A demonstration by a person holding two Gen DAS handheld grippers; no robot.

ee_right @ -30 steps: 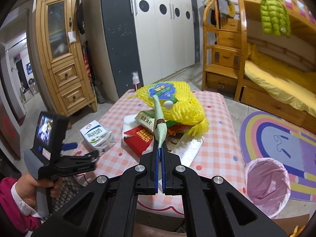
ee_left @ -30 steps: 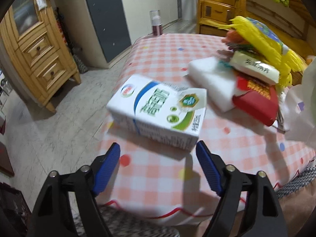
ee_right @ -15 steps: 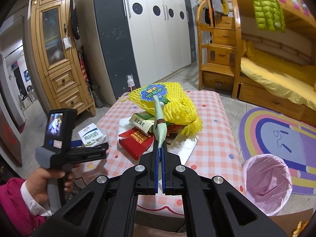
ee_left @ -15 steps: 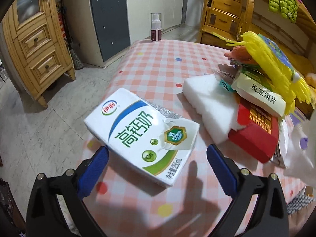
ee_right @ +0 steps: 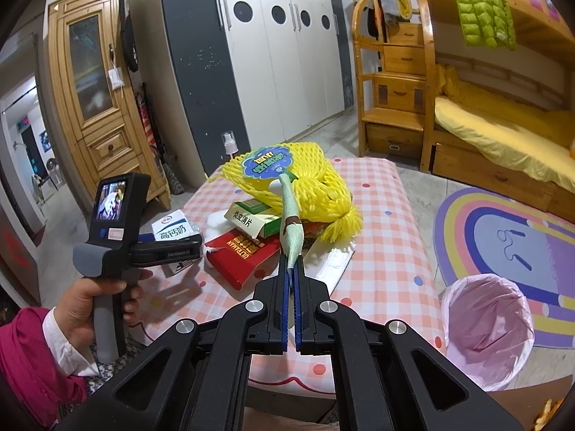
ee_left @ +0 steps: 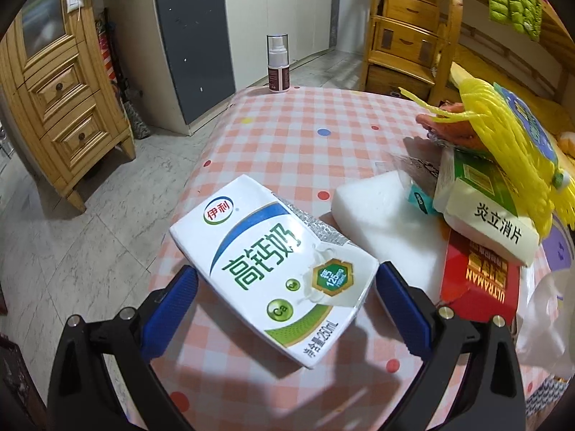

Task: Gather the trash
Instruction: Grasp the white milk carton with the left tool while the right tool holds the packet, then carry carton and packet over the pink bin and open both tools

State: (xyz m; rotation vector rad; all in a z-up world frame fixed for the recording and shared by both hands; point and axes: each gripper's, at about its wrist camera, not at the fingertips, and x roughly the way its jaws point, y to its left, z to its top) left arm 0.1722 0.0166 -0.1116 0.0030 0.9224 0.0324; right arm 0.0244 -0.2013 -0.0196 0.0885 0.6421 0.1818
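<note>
Reference landmark: the milk carton [ee_left: 276, 269], which lies flat on the checked tabletop [ee_left: 305, 136], close to the tabletop's near-left edge.

**Left hand-held gripper** [ee_left: 284, 287]. Jaws stand at full spread, one blue pad on each side of the carton. Neither pad appears to press on it, so nothing is held.

**Right hand-held gripper** [ee_right: 291, 273]. Jaws are closed on a pale green paper strip [ee_right: 291, 226], which leads up to the yellow foam net [ee_right: 287, 183] lying on the heap of trash right of the carton.

**Risks, as judged from this position:**

1. Skewed grasp. The carton lies at an angle to the jaw line, and one corner projects toward the camera. Closing now may pinch a corner rather than two flat faces, and the carton could rotate or slip out.
2. Crushing. The carton looks dented and partly opened at its top seam. Firm closure may collapse it and expel any leftover liquid onto the tabletop.
3. Push-off. The carton sits near the tabletop edge; a pad that strikes it end-on could slide it onto the floor.
4. Contact with neighbours. The white foam block [ee_left: 377, 212] lies just right of the carton, and the right-side pad may catch on it.
5. Tearing. The paper strip is thin; a pull may tear it, leaving the net on the heap.

The pink-lined bin [ee_right: 488, 327] stands on the floor well right of the carton, beyond the tabletop.
</note>
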